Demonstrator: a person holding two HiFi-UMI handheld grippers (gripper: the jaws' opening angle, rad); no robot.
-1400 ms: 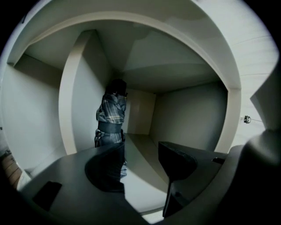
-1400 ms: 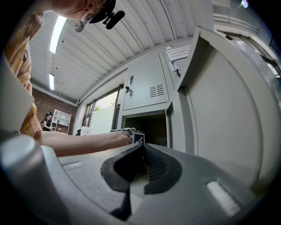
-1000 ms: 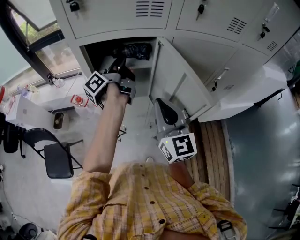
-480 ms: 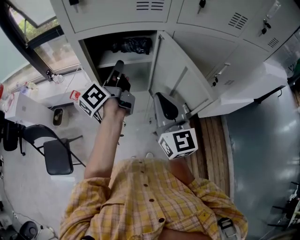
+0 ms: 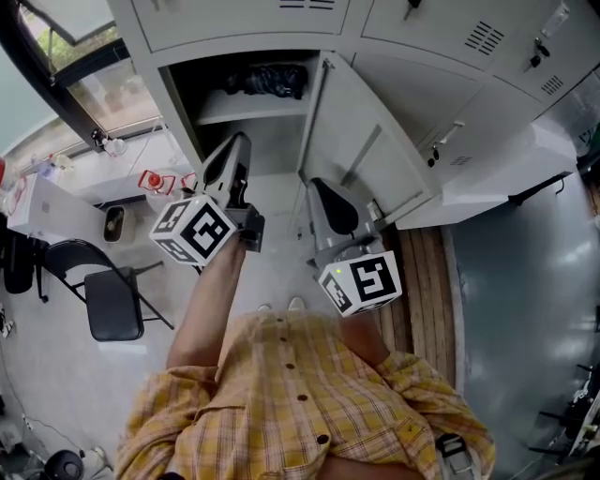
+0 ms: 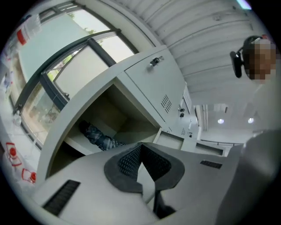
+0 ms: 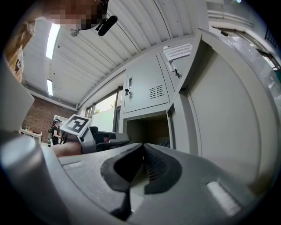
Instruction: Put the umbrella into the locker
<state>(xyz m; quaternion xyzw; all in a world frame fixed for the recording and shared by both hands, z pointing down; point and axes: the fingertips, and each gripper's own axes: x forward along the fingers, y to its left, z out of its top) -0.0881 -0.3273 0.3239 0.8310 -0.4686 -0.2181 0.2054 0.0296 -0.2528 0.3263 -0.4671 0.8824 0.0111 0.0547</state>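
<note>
A folded dark patterned umbrella [image 5: 272, 80] lies on the upper shelf of the open locker [image 5: 178, 94]; the left gripper view shows the umbrella [image 6: 99, 137] there too, and nothing touches it. My left gripper [image 5: 240, 142] is outside the locker, below its opening, with its marker cube turned toward the camera. Its jaws [image 6: 139, 147] are shut with nothing between them. My right gripper [image 5: 323, 197] is shut and empty [image 7: 142, 147], level beside the inner face of the open locker door [image 5: 366, 141]. The right gripper view also shows the left gripper [image 7: 105, 138] in front of the opening.
Closed locker doors [image 5: 234, 19] surround the open one. A black folding chair [image 5: 108, 305] and a white desk [image 5: 56, 220] stand on the floor at the left under a window. A white bench [image 5: 506, 178] and a wooden strip [image 5: 427, 281] lie to the right.
My left gripper has drawn back out of the locker toward the person and rolled, its marker cube now facing up. The umbrella stays on the shelf. The right gripper has not moved.
</note>
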